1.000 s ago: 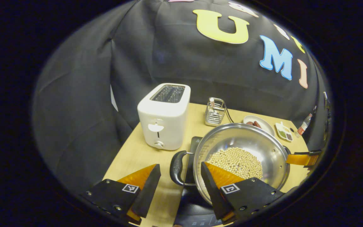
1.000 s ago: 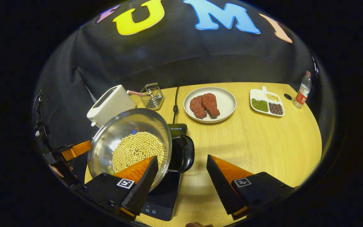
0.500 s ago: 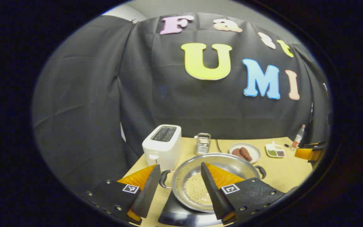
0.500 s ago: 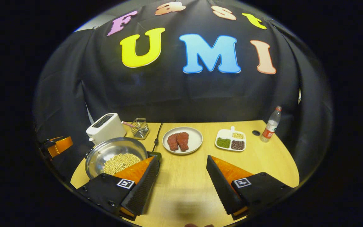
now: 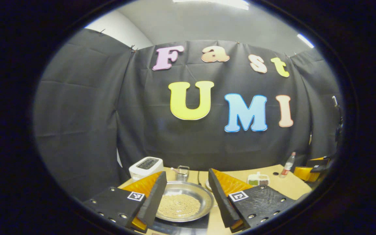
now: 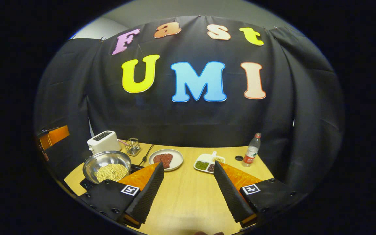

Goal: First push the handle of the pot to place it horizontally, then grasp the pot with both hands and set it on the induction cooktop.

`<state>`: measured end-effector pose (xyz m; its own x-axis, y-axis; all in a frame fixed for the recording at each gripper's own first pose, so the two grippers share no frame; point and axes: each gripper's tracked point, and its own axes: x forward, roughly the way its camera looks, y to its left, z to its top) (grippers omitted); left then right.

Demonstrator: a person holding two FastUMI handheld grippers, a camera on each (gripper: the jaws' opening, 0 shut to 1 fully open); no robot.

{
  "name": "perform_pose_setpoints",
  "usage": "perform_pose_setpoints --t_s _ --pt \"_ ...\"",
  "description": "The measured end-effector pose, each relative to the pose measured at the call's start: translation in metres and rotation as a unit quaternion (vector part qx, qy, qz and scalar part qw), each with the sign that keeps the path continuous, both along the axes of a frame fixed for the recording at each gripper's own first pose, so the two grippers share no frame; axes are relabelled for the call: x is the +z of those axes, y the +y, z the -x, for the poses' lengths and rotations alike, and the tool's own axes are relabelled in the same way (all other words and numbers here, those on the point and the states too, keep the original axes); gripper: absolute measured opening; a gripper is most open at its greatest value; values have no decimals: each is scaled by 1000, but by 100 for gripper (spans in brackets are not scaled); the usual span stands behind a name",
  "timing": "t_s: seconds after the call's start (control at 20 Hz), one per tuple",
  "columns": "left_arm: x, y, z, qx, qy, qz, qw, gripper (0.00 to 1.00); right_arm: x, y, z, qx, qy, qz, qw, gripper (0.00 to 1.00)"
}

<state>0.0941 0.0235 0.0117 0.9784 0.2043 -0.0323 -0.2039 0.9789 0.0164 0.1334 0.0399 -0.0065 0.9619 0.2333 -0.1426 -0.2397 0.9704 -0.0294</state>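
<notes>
Judging from where things lie, we put the task at its end: the steel pot (image 6: 107, 164), with pale beans inside, sits on the black induction cooktop (image 6: 86, 184) at the left front corner of the table (image 6: 188, 192). In the left gripper view the pot (image 5: 183, 204) lies between the fingers of the left gripper (image 5: 183, 195), lower and farther off, with no contact. Those fingers are spread wide and hold nothing. The right gripper (image 6: 188, 191) is likewise spread and empty, over bare tabletop, well apart from the pot. We cannot make out the pot's handles at this size, so we can't confirm they lie horizontal.

Next move, as we judge it: nothing more on the pot; just keep both grippers clear of the rim.

Writing: square black-and-white markers on each gripper body. The water bottle (image 6: 251, 150) has a red label, too small to read. No readable brand on the toaster (image 6: 104, 142) or cooktop. Also on the table: a plate of red meat (image 6: 166, 159) and a divided dish of beans (image 6: 208, 163).
</notes>
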Motion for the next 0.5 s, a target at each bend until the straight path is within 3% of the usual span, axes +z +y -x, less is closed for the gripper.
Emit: perform_pose_setpoints --t_s 0.45,0.5 --pt "13 -109 48 -4 -33 32 999 78 28 -122 49 -45 -92 -25 994 98" --pt "14 -116 53 4 -31 31 999 83 24 -130 55 -43 -89 -26 995 98"
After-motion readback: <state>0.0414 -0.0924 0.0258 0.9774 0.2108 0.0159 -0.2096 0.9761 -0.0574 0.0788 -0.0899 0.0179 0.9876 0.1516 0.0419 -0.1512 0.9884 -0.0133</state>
